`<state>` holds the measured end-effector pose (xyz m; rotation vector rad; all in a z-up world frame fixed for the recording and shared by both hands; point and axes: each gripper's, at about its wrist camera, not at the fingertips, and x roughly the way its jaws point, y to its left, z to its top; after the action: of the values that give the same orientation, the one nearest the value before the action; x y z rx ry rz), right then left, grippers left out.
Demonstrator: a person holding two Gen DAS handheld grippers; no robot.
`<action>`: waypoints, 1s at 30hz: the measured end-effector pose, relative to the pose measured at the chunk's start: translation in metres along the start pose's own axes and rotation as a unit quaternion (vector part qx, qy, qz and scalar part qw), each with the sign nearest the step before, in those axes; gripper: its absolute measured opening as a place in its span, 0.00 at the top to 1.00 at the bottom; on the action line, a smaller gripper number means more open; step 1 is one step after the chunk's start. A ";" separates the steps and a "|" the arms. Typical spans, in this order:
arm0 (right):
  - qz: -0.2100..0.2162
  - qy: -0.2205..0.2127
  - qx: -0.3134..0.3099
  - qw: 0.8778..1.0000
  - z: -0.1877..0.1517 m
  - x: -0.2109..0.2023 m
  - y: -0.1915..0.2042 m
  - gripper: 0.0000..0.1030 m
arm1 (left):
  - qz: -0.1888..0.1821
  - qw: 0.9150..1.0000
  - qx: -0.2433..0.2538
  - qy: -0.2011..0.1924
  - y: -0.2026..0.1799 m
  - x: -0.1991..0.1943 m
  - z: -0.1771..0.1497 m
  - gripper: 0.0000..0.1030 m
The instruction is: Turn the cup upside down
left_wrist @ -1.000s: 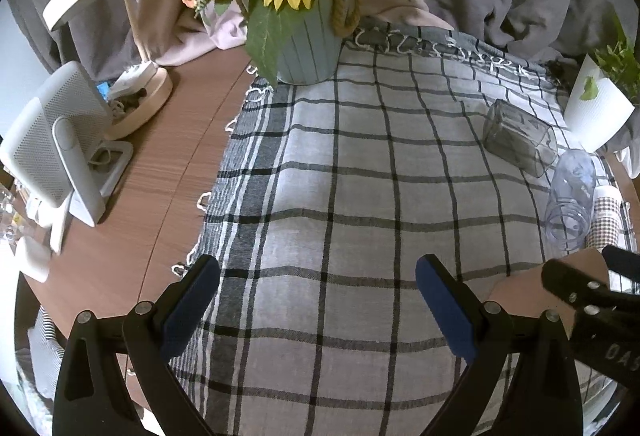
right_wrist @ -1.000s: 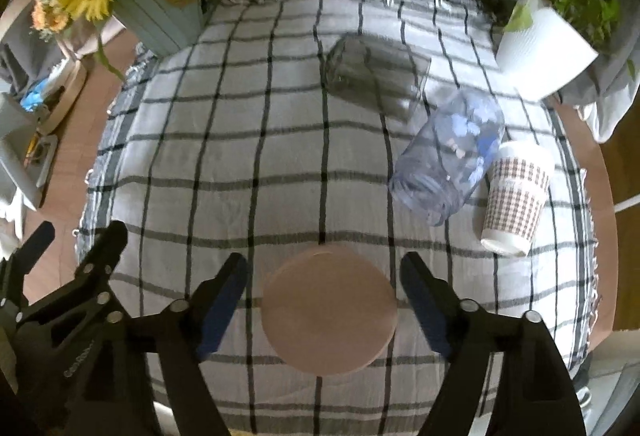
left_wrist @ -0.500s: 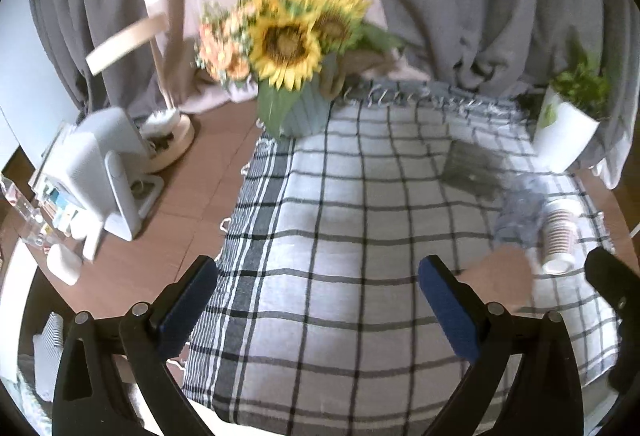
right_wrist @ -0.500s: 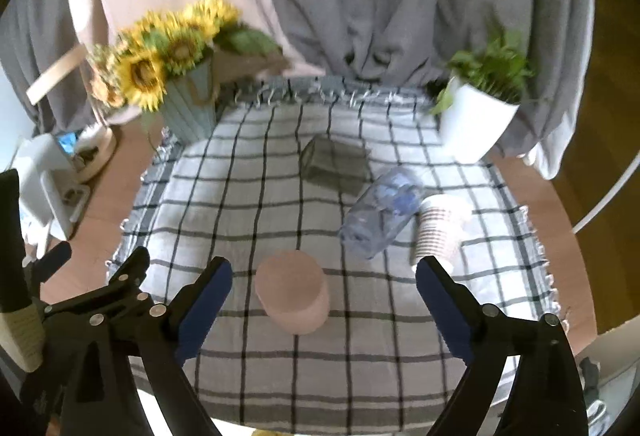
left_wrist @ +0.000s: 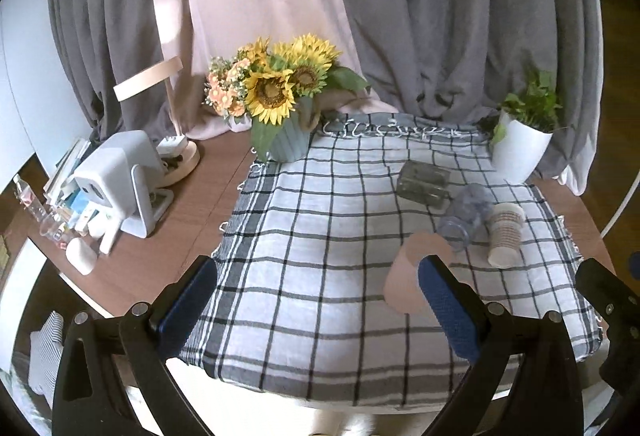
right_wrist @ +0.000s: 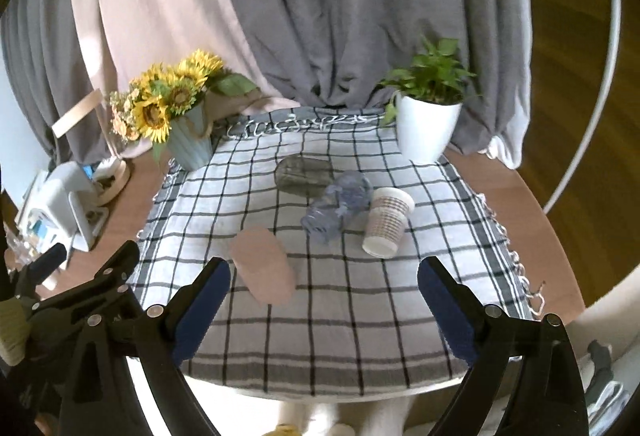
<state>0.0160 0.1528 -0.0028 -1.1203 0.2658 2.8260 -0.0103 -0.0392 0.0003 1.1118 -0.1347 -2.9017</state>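
A pink cup (right_wrist: 262,266) stands upside down on the checked cloth (right_wrist: 360,316), near its front; it also shows in the left wrist view (left_wrist: 408,282), partly behind the right finger. A clear bluish cup (right_wrist: 338,205) lies on its side, a checked paper cup (right_wrist: 387,222) stands upside down beside it, and a dark glass cup (right_wrist: 304,171) lies further back. My left gripper (left_wrist: 316,306) and right gripper (right_wrist: 324,316) are both open and empty, held above the table's front edge.
A sunflower vase (right_wrist: 188,139) stands at the back left of the cloth, a white plant pot (right_wrist: 426,127) at the back right. A lamp (left_wrist: 176,151) and a white device (left_wrist: 120,175) sit on the bare wood to the left. Grey curtains hang behind.
Both grippers have pulled back and up from the table. The right gripper has opened wider and left the pink cup standing upside down on the cloth.
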 end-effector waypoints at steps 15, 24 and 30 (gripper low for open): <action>0.002 -0.037 0.000 0.999 -0.020 -0.046 -0.026 0.08 | -0.009 1.000 0.017 -0.023 -0.026 -0.042 -0.019 0.00; 0.000 -0.038 0.000 0.999 -0.025 -0.052 -0.032 0.08 | -0.007 0.999 0.019 -0.025 -0.031 -0.047 -0.024 0.00; -0.001 -0.033 0.004 0.999 -0.026 -0.050 -0.035 0.08 | -0.005 0.999 0.020 -0.025 -0.032 -0.046 -0.024 0.00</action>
<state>0.0754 0.1812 0.0086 -1.0234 0.2716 2.8503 0.0398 -0.0067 0.0104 1.0500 -0.1888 -2.9497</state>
